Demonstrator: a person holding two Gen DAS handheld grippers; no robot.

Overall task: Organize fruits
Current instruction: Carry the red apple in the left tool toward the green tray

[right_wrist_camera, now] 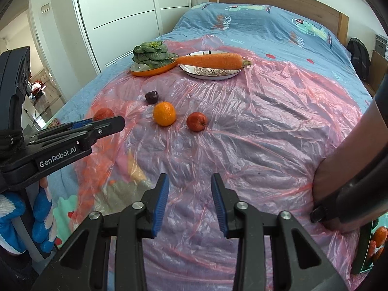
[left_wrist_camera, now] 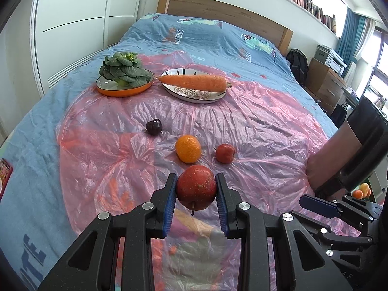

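My left gripper (left_wrist_camera: 196, 189) is shut on a large red apple (left_wrist_camera: 196, 190), held just above the pink plastic sheet (left_wrist_camera: 254, 133). Beyond it on the sheet lie an orange (left_wrist_camera: 188, 148), a small red apple (left_wrist_camera: 225, 153) and a dark plum (left_wrist_camera: 154, 126). My right gripper (right_wrist_camera: 190, 194) stands open over bare plastic with nothing between its blue pads. In the right wrist view the orange (right_wrist_camera: 164, 113), small red apple (right_wrist_camera: 197, 121) and plum (right_wrist_camera: 151, 96) lie ahead, and the left gripper (right_wrist_camera: 106, 123) comes in from the left with its apple (right_wrist_camera: 103, 114) partly hidden.
At the far side a carrot (left_wrist_camera: 194, 82) lies across a patterned plate (left_wrist_camera: 194, 99), next to a leafy green (left_wrist_camera: 123, 69) on an orange plate (left_wrist_camera: 121, 92). A person's forearm (right_wrist_camera: 339, 181) rests on the bed at the right. More fruit (right_wrist_camera: 378, 240) shows at the lower right edge.
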